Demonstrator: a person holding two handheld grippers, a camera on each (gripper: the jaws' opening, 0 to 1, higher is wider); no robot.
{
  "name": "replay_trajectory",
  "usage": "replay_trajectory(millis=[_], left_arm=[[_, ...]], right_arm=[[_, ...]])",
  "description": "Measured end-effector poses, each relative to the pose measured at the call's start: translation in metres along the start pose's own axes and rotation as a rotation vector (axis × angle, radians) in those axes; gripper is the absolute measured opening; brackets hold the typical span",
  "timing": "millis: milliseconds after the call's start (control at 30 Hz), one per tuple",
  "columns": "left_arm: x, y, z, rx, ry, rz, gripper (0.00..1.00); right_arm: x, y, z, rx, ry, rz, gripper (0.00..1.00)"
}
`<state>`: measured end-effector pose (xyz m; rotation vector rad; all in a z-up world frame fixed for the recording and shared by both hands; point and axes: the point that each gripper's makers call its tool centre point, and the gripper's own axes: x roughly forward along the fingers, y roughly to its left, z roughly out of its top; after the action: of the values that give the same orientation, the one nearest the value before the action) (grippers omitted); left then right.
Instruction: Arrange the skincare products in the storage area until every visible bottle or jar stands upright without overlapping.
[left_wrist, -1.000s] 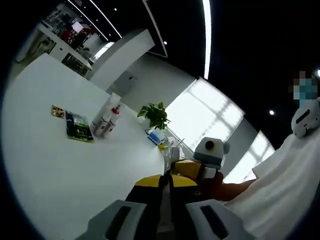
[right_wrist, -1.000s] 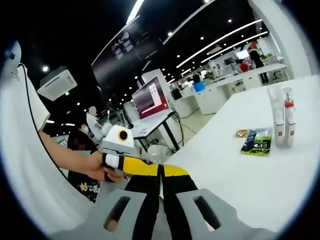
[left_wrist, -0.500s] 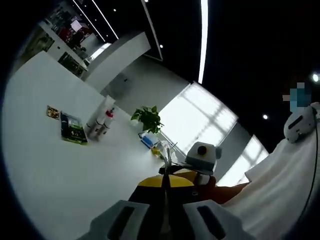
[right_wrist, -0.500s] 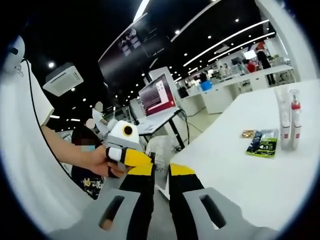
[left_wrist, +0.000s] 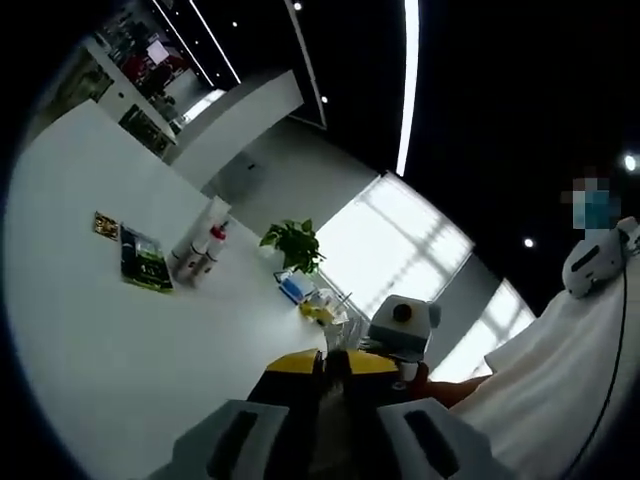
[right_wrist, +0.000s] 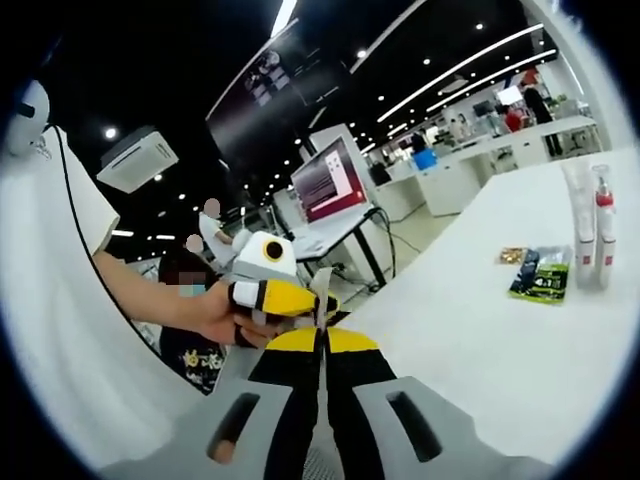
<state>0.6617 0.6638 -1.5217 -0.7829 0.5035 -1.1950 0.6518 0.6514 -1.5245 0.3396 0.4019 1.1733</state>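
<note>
Far across the white worktop from my jaws, the skincare products stand in a small cluster: a tall white tube and a white bottle with a red cap just beside it, touching or nearly so. In the right gripper view the same tube and red-capped bottle sit at the far right edge. Their long axes rise off the worktop, caps away from the surface, so both read as upright; the slant in each view comes from the tilt of my cameras. A flat green packet lies beside them, and a small gold sachet lies just past it.

Compared with half a second ago, my right gripper has brought its yellow-tipped jaws together; they were apart then and now meet with nothing between them. My left gripper shows its jaws closed as before, nothing held. In the right gripper view the left gripper, in the person's hand, now sits closer above my jaw tips.

Further along the worktop stand a potted plant and a blue box. Around it is a large hall with a dark ceiling, strip lights, bright windows, a monitor and other desks.
</note>
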Motion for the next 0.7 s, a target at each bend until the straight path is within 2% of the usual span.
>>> replay_trajectory(millis=[133,233,700], left_arm=[[0.001,0.004,0.0,0.005,0.004,0.016,0.02],[0.0,0.002,0.001,-0.004,-0.002,0.002,0.01],[0.002,-0.009,0.001,0.029,-0.008,-0.058,0.0]], right_arm=[[0.001,-0.001,-0.001,-0.001,0.006,-0.006,0.01],[0.001,0.0,0.002,-0.025,-0.009,0.004,0.03],[-0.002,0.0,0.007,-0.011,-0.036,0.011,0.08]])
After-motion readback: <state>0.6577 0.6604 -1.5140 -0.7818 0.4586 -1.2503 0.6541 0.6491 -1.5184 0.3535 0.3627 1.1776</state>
